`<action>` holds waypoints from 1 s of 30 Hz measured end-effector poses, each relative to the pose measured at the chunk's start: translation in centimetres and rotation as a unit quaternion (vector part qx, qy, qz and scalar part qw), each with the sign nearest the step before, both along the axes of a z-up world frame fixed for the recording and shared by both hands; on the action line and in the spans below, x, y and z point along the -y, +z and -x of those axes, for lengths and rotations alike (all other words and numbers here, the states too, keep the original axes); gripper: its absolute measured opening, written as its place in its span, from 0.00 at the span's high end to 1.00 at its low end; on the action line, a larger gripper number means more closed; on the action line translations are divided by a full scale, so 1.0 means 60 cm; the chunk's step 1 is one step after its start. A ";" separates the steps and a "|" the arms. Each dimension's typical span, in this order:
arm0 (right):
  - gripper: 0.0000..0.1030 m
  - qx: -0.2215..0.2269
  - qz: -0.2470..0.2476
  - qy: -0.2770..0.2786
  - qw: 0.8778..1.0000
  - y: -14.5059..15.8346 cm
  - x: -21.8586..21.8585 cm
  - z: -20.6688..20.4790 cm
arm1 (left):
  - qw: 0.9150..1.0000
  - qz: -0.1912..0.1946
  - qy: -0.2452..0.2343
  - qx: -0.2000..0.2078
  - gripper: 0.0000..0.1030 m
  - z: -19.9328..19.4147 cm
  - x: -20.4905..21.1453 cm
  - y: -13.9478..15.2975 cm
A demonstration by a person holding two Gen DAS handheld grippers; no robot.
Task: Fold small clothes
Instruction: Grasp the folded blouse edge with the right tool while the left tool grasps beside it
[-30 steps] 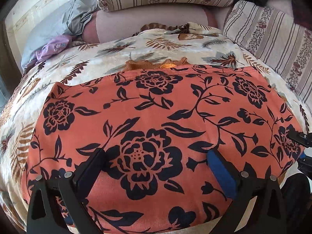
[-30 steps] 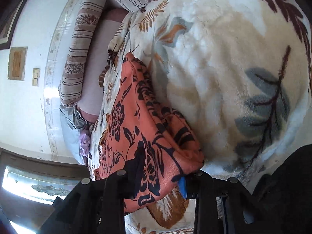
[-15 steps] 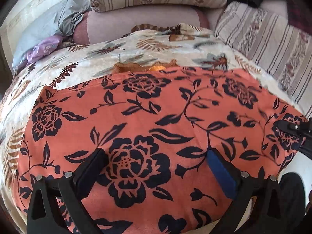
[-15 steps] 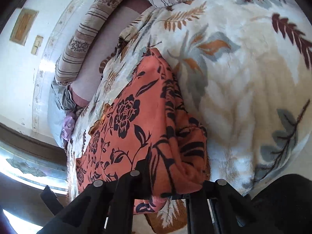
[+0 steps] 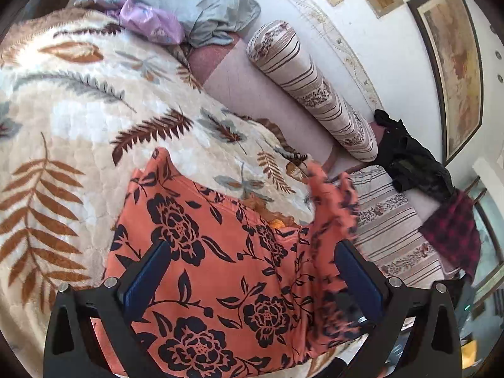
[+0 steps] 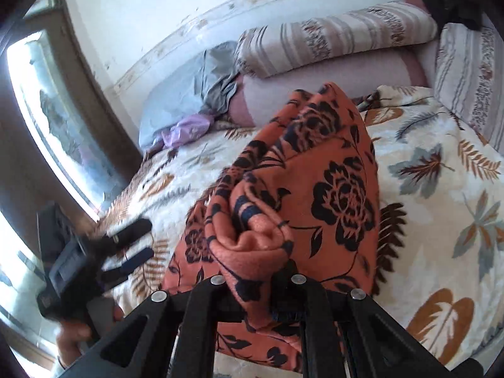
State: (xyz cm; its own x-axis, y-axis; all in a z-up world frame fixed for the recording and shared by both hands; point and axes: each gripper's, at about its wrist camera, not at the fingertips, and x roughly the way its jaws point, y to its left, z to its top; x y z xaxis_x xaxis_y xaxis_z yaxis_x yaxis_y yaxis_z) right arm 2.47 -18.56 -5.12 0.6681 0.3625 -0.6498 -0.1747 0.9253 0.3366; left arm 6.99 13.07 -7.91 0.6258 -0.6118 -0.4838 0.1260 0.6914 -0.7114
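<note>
Right gripper lifts a bunched edge of the orange floral garment over the bed while the left gripper hangs open.

Left wrist view: the left gripper [image 5: 252,275] has its 2 blue-padded fingers [image 5: 146,275] spread wide, with nothing between them but the orange floral garment [image 5: 201,271] lying below on the leaf-print blanket [image 5: 63,119] of the bed; the garment's right side rises in a blurred fold [image 5: 330,208], and a striped bolster [image 5: 315,88] lies along the wall beyond. Right wrist view: the right gripper [image 6: 255,286] is clamped on a bunched fold of the orange floral garment [image 6: 315,182], which stands raised off the blanket [image 6: 441,173] near its front edge; the left gripper [image 6: 126,249] shows at the left, fingers apart, off the cloth.
</note>
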 end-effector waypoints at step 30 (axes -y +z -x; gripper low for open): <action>0.90 0.005 0.024 0.089 0.996 -0.028 -0.092 0.000 | 0.993 -0.025 -0.115 0.002 0.87 -0.117 0.105 0.032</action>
State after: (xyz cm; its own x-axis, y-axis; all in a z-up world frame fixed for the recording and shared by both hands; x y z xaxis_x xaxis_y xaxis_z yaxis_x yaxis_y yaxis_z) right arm 2.48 -13.04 -6.78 0.6025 0.4434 -0.6636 -0.3397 0.8949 0.2895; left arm 14.01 6.79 -5.99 0.4737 -0.7143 -0.5152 0.2875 0.6784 -0.6761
